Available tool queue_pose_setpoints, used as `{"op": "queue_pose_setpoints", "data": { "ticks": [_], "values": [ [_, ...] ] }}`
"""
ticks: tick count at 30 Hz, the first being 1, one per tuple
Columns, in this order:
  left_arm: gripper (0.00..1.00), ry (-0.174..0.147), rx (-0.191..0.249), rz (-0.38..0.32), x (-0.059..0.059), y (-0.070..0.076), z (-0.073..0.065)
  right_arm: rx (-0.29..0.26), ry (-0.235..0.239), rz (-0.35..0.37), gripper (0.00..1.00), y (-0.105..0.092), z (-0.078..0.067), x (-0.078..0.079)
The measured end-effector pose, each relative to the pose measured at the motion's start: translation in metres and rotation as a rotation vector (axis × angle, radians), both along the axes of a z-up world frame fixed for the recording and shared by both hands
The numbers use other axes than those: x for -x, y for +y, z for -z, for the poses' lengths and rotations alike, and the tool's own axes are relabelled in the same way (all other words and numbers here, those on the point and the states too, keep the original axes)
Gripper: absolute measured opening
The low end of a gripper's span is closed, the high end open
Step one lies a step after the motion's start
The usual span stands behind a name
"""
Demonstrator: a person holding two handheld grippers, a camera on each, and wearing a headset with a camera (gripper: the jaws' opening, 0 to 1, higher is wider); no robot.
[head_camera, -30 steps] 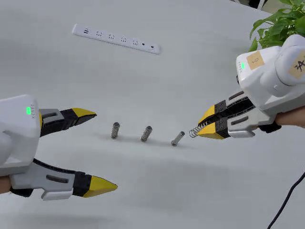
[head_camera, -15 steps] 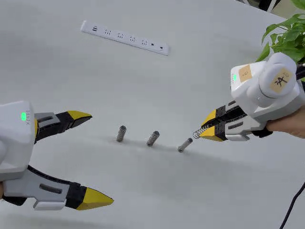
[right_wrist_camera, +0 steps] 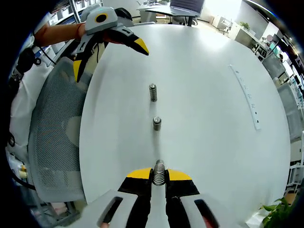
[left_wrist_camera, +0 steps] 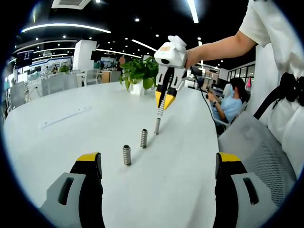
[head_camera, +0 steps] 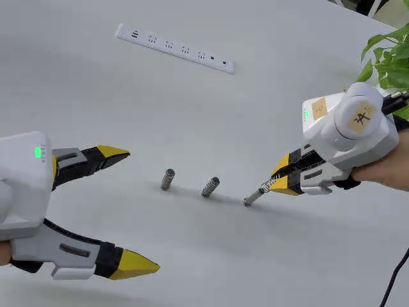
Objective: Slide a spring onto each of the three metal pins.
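Three metal pins stand in a row on the white table. Springs sit on the left pin and the middle pin. The right pin is bare along most of its length. My right gripper is shut on a spring whose free end meets the top of that pin. In the right gripper view the spring sticks out from between the yellow tips, in line with the pins ahead. My left gripper hangs open to the left, nothing between its fingers. In the left gripper view the pins stand beyond the open jaws.
A white power strip lies at the far side of the table. A green plant stands at the right edge. A black cable runs down at the lower right. A mesh chair stands by the table edge.
My right gripper has come down and leftward with the spring, bringing its free end from just off the right pin onto the pin's top. The left gripper stays open and roughly in place.
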State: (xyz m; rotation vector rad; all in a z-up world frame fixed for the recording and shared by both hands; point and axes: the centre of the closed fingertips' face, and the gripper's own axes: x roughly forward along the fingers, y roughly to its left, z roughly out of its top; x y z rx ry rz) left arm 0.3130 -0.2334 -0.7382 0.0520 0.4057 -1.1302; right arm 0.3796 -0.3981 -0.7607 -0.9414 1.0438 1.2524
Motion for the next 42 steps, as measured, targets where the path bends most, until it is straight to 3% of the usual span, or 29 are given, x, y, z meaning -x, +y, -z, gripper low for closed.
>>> {"op": "queue_pose_setpoints", "data": {
  "ticks": [24,37,42],
  "values": [
    [0.98,0.011,0.026,-0.006,0.001,-0.001,0.000,0.025,0.023,-0.016,0.06,0.003,0.007,0.003],
    [0.98,0.018,0.024,-0.005,0.002,0.000,0.002,0.031,0.037,-0.018,0.06,-0.003,0.023,-0.005],
    [0.98,0.021,0.025,-0.006,0.002,0.001,0.003,0.032,0.044,-0.018,0.06,-0.001,0.027,-0.001]
  ]
}}
